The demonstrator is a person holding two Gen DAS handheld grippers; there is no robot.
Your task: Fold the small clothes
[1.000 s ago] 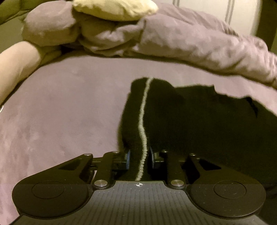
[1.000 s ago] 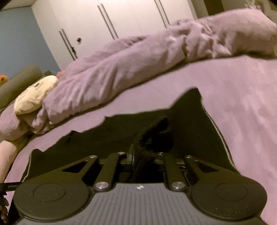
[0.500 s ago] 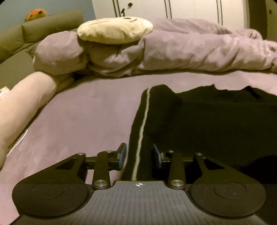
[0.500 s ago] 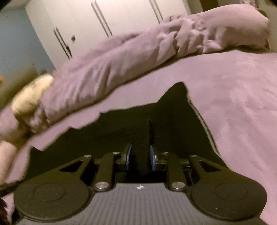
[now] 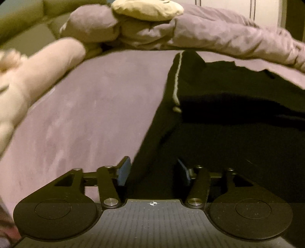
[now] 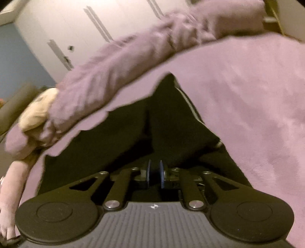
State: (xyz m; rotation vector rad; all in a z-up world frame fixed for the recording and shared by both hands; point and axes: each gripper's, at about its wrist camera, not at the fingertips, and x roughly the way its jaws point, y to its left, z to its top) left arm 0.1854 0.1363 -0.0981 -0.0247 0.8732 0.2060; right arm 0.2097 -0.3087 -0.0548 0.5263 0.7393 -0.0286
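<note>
Since the earlier frames the left gripper (image 5: 153,171) has let go — its two blue pads (image 5: 124,169), which a second ago pinched the striped edge of the black garment (image 5: 238,114), now stand wide apart with the cloth lying loose between them. Over the same second the right gripper (image 6: 154,172) has closed further: its two pads are now drawn in to a narrow slit, and whether any fabric is caught in that slit cannot be told. One garment is in play, spread flat on the mauve bedsheet (image 5: 91,106), its single pale stripe (image 5: 176,84) running away from the left gripper toward a far corner. In the right wrist view the same garment (image 6: 118,137) fills the foreground beneath the fingers, rising to one pointed corner ahead, with a fold line down its middle. Behind it lies one rumpled mauve duvet (image 6: 118,70), bunched in a long ridge across the bed. One cream round cushion (image 5: 146,8) sits on top of the duvet, and one pale pink plush toy (image 5: 32,80) — blurred — lies at the left edge of the sheet. White wardrobe doors (image 6: 76,22) stand beyond.
</note>
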